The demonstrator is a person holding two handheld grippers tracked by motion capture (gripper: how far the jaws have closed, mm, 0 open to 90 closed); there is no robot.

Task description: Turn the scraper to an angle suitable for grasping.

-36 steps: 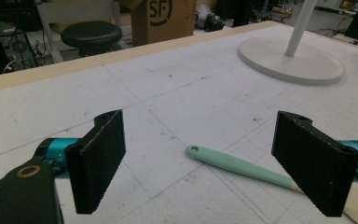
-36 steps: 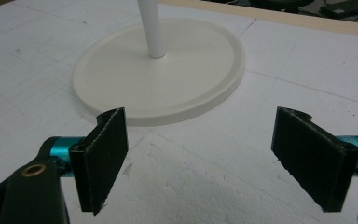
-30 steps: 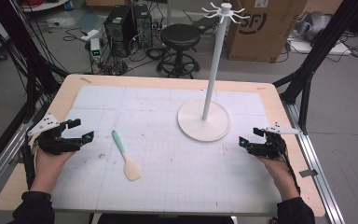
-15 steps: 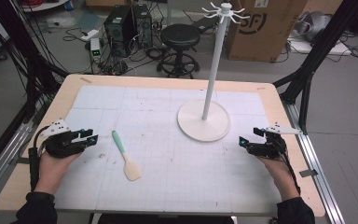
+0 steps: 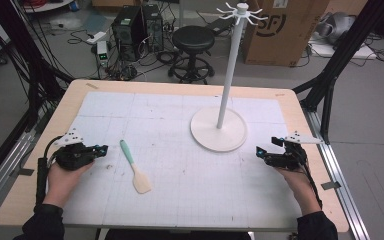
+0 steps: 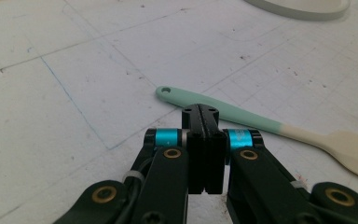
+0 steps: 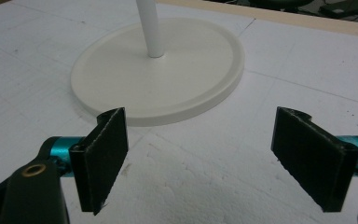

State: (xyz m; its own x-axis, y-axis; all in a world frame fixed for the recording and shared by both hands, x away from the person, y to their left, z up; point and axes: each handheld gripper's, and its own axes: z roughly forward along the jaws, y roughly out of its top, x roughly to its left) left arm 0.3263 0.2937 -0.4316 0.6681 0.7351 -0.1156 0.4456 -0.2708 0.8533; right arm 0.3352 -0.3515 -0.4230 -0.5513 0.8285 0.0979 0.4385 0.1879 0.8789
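**Left jaws clenched near the spatula, right jaws released by the stand**

On my left gripper (image 6: 204,140) the jaws are pressed flat together with nothing between them, their tips pointing at the handle of the spatula (image 6: 242,119). From the high view I put the left gripper (image 5: 99,149) just to the left of the spatula (image 5: 134,166), apart from it. On my right gripper (image 7: 209,158) the jaws stand wide apart and empty, low over the white mat (image 7: 270,60), facing the round base of the stand (image 7: 186,60).

Against the frame a second ago, the left gripper has moved in from the table's left edge toward the spatula; half a second ago it was about halfway. The right gripper (image 5: 261,152) has stayed where it was, and the spatula and stand (image 5: 219,131) have not shifted.

The left gripper view gives me detail the high view lacks: a mint-green handle with a hanging hole at its end, a cream blade, and scuffs and faint grid lines on the mat. The high view alone gives the stand's tall pole with its crown of hooks (image 5: 240,11), the wooden table (image 5: 300,100) rim around the mat, and both of the person's hands (image 5: 62,177) in dark sleeves. It also shows the stool (image 5: 194,39), the cardboard box (image 5: 285,30) and computer gear on the floor beyond.
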